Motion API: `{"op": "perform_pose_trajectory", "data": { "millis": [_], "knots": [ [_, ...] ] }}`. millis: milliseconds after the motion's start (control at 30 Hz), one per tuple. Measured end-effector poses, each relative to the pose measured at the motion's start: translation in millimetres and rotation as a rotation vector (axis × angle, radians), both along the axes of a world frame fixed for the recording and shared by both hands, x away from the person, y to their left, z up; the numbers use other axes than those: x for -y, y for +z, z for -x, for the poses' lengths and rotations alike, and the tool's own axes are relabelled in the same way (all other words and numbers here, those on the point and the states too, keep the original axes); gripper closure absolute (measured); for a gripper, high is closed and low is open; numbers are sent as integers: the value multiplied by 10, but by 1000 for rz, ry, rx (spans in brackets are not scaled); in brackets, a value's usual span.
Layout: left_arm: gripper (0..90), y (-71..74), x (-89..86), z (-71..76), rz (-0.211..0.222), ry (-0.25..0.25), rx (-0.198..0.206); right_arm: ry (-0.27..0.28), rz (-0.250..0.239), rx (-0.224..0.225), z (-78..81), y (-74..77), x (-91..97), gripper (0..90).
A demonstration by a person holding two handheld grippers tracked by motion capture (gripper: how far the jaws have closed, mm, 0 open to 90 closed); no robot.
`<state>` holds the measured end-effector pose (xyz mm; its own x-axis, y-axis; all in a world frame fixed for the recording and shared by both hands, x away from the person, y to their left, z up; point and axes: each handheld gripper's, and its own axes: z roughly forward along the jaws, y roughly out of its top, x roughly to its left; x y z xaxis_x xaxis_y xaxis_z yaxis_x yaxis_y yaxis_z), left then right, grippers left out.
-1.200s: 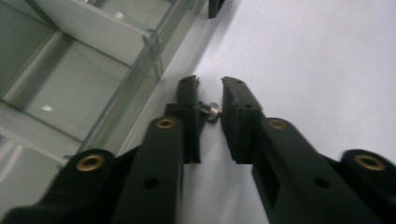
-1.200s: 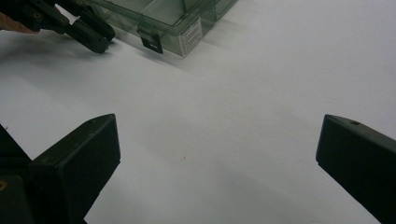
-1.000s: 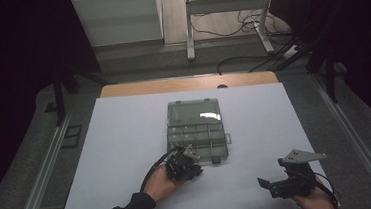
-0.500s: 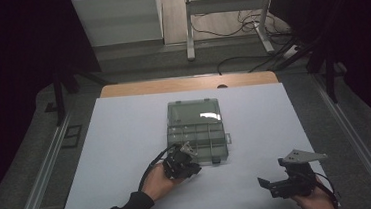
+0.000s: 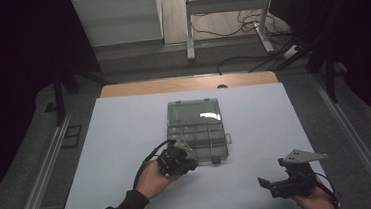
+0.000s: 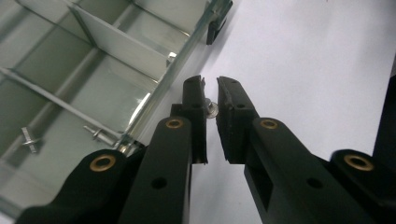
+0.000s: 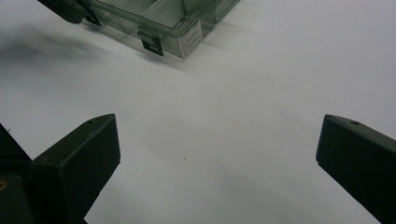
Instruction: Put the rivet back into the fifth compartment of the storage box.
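From above, your left gripper (image 5: 187, 159) sat at the near left corner of the clear plastic organizer box (image 5: 196, 131), which lay open in the middle of the white tabletop (image 5: 125, 134). The box lid lay flat toward the far edge. Your right gripper (image 5: 274, 177) rested near the near right corner of the tabletop, well apart from the box.

In the left gripper view, your left gripper (image 6: 211, 100) had its jaws almost pressed together, pinching a small silver screw (image 6: 211, 108) between the tips. It hung just beside the near wall of the box (image 6: 116, 46), over the white top. Inside the box, more small screws (image 6: 100, 134) lay in a compartment close to that wall.

In the right gripper view, your right gripper (image 7: 217, 149) had its jaws spread wide with nothing between them, just the white tabletop (image 7: 215, 130). The box (image 7: 187, 23) showed farther off, with its black latch (image 7: 153, 45) on the side facing you.
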<state>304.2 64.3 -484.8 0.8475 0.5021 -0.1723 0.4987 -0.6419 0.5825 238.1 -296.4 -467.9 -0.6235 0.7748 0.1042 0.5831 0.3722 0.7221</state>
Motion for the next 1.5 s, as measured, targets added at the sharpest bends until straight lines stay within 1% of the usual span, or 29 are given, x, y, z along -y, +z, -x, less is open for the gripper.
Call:
{"op": "perform_pose_trajectory", "data": {
  "millis": [200, 267, 467, 733, 933, 1167, 1500],
  "knots": [
    [829, 87, -85, -11, 8, 17, 7, 0, 0, -1, -1, 0, -1, 0],
    [828, 103, -107, -16, 4, 13, 12, -1, -1, -4, -1, 0, -3, 0],
    [828, 183, -180, -19, 0, 29, 24, 1, 1, -4, -3, 0, -1, 0],
    [828, 221, -244, -36, 2, 48, 28, 0, 0, -4, -3, -1, 0, 0],
    [829, 250, -305, -56, 15, 70, 30, 1, 1, -5, -4, -1, -1, 0],
    [829, 257, -337, -70, 13, 78, 30, 1, 0, -4, -5, -4, 2, 0],
    [829, 256, -405, -112, 18, 108, 30, 3, -2, -3, -11, -8, 8, 0]
  ]
}}
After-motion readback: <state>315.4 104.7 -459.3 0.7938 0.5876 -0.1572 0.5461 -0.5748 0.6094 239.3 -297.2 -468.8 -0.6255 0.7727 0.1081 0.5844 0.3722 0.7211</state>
